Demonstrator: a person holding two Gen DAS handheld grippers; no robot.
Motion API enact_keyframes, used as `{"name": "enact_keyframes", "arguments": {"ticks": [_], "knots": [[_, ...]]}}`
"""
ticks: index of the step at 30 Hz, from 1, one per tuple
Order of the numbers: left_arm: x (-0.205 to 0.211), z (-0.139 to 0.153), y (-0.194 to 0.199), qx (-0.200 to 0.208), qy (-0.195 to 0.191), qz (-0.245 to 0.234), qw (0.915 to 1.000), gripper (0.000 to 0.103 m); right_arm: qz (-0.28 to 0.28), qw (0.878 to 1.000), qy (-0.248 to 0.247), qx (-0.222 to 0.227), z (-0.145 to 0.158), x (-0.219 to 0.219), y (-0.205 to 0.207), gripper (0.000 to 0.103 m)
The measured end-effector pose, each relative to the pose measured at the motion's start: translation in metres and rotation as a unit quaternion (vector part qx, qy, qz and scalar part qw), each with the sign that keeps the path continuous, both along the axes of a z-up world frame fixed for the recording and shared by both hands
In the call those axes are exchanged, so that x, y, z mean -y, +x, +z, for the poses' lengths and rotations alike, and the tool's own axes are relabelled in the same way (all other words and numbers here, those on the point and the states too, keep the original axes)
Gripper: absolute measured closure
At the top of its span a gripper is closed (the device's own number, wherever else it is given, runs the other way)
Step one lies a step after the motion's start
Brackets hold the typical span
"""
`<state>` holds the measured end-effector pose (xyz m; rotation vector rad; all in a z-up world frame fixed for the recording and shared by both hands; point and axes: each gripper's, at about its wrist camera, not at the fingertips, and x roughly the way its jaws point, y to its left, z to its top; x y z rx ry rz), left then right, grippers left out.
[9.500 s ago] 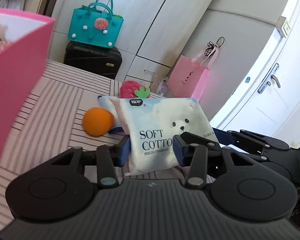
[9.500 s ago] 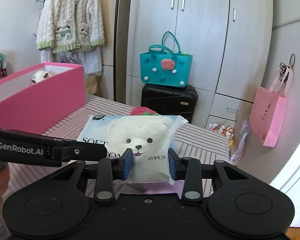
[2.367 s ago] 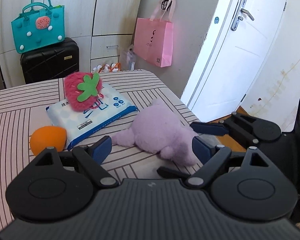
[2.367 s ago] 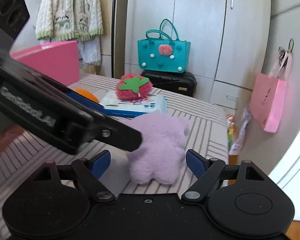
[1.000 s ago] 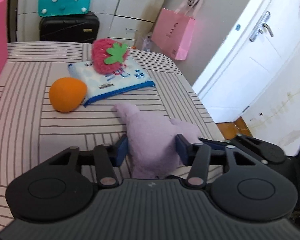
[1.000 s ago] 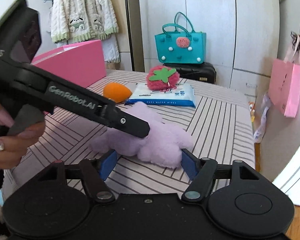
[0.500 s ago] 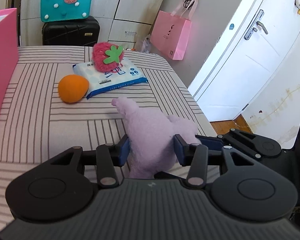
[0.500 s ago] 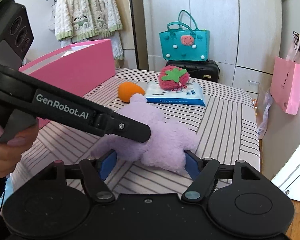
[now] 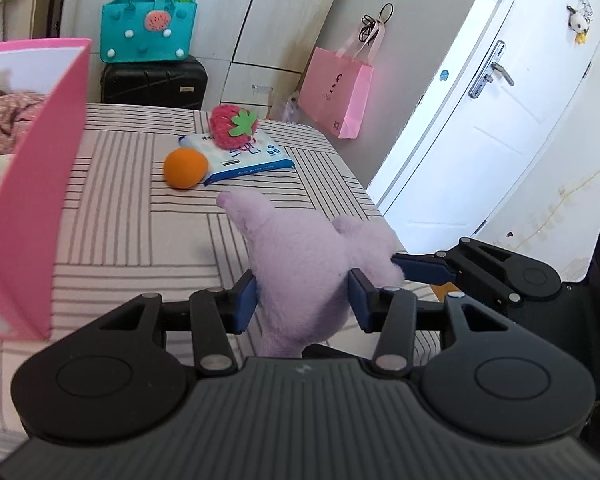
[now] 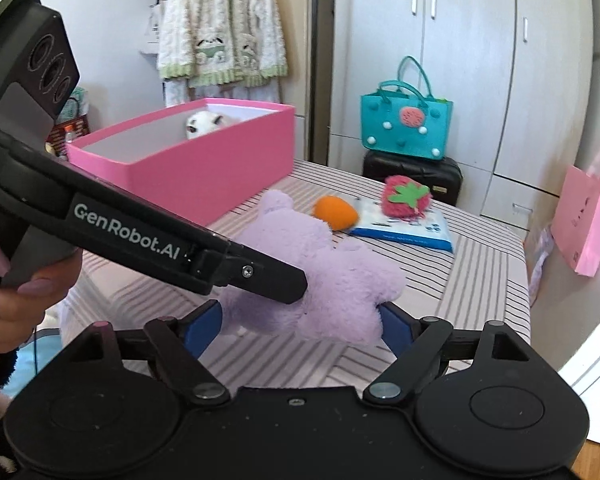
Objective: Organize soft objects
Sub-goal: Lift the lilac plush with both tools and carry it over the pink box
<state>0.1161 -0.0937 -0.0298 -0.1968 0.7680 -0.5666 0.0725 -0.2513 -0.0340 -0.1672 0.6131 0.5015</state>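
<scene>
My left gripper (image 9: 302, 300) is shut on a purple plush toy (image 9: 304, 256) and holds it lifted above the striped table (image 9: 132, 208). In the right wrist view the plush toy (image 10: 332, 276) hangs between the wide-open pads of my right gripper (image 10: 300, 320), which does not squeeze it. The left gripper's arm (image 10: 148, 240) crosses that view. A pink box (image 9: 32, 208) with soft items inside stands at the left; it also shows in the right wrist view (image 10: 204, 168). An orange plush (image 9: 185, 168), a strawberry plush (image 9: 233, 126) and a wipes pack (image 9: 252, 158) lie farther back.
The table's right edge (image 9: 364, 196) drops off toward a white door (image 9: 496, 128). A pink paper bag (image 9: 336, 92) hangs beyond the table. A teal bag (image 9: 148, 32) sits on a black suitcase (image 9: 152, 82) behind the table.
My left gripper closed on the purple plush and has lifted it off the table, swinging left toward the pink box. My right gripper follows, still open.
</scene>
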Motion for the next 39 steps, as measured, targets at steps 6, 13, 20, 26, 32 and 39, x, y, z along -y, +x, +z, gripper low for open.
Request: {"name": "enact_keyframes", "arguments": {"ticks": [6, 13, 20, 26, 32, 39], "knots": [[-0.026, 0.005, -0.021, -0.024, -0.006, -0.005, 0.9997, 0.058, 0.024, 1.000, 0.000, -0.016, 0.011, -0.019, -0.017, 0.016], [-0.053, 0.027, -0.043, -0.008, 0.015, -0.011, 0.9998, 0.058, 0.063, 0.998, 0.009, -0.012, 0.033, -0.041, -0.031, 0.016], [-0.077, 0.051, -0.058, 0.003, 0.016, -0.009, 0.9998, 0.058, 0.096, 0.995, 0.017, 0.003, 0.057, -0.057, -0.040, 0.016], [-0.091, 0.066, -0.064, 0.017, 0.026, -0.015, 0.9994, 0.058, 0.108, 0.994, 0.025, -0.002, 0.070, -0.070, -0.035, 0.016], [-0.107, 0.076, -0.062, 0.023, 0.033, -0.013, 0.9991, 0.059, 0.126, 0.991, 0.037, -0.017, 0.079, -0.084, -0.021, 0.016], [-0.131, 0.087, -0.054, 0.058, 0.029, 0.002, 0.9979, 0.058, 0.140, 0.989, 0.037, -0.015, 0.090, -0.108, 0.006, 0.020]]}}
